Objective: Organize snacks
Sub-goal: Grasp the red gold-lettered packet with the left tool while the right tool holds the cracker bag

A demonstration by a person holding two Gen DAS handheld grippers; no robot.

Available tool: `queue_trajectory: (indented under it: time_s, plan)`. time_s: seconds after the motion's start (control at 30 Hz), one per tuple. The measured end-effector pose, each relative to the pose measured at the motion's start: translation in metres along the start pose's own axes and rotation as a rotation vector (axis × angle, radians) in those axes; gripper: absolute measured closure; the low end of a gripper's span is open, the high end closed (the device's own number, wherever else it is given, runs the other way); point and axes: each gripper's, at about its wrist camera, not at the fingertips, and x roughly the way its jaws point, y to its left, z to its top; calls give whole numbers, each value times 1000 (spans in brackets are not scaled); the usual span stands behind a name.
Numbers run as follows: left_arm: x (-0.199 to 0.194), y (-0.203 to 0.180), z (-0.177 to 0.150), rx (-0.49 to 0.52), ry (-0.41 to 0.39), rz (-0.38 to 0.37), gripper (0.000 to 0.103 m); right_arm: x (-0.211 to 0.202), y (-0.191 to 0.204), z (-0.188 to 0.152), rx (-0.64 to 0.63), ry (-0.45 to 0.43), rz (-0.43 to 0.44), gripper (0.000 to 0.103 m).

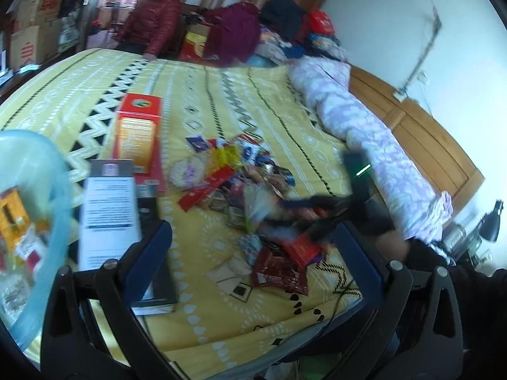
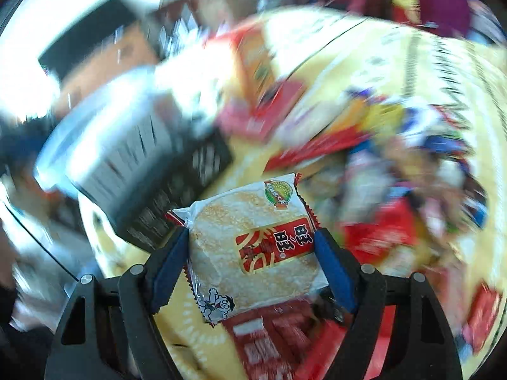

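Observation:
A pile of snack packets (image 1: 247, 183) lies in the middle of a bed with a yellow patterned cover (image 1: 221, 101). My left gripper (image 1: 253, 253) stands wide open above the bed's near part, with nothing between its blue pads (image 1: 149, 253). At the left edge is a light blue plastic basin (image 1: 38, 190) holding several packets. My right gripper (image 2: 252, 253) is shut on a white rice cracker packet (image 2: 253, 243) with a red label, both pads pressing its sides. In the left wrist view the right gripper (image 1: 317, 215) is a dark blur over the pile.
A red and orange box (image 1: 139, 133) and a white and black box (image 1: 111, 209) lie left of the pile. A rolled purple quilt (image 1: 364, 126) runs along the wooden headboard. A person in a red jacket (image 1: 152, 22) sits at the bed's far side beside heaped clothes (image 1: 253, 28).

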Motion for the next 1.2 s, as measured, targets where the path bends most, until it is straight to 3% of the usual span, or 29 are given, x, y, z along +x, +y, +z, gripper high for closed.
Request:
queue_trajectory:
  time_s: [0.13, 0.2, 0.3, 0.4, 0.43, 0.5, 0.6, 0.77, 0.93, 1.1, 1.2]
  plan:
    - [50, -18, -10, 34, 113, -76, 0, -93, -49, -19, 204, -205, -31, 21]
    - [79, -24, -22, 41, 184, -111, 0, -122, -66, -38, 270, -251, -72, 20]
    - [132, -30, -51, 49, 332, -166, 2, -135, -96, -70, 361, -257, -90, 20]
    - [170, -32, -77, 50, 446, -143, 8, -138, -108, -95, 404, -234, -100, 20]
    - [180, -32, -86, 54, 493, -138, 14, -141, -112, -107, 419, -231, -97, 20]
    - [183, -36, -90, 75, 499, -101, 31, -139, -123, -117, 438, -229, -92, 20]
    - [168, -59, -78, 181, 404, -101, 29, -136, -134, -126, 455, -243, -91, 20]
    - [204, -108, -72, 433, 454, -165, 23, -142, -148, -142, 489, -282, -84, 20]
    - [252, -116, -60, 497, 494, -150, 23, -151, -154, -147, 496, -298, -76, 20]
    - [274, -127, -67, 607, 543, -109, 22, -148, -159, -148, 491, -297, -61, 20]
    - [284, -120, -71, 603, 580, -89, 22, -146, -162, -149, 501, -308, -55, 20]
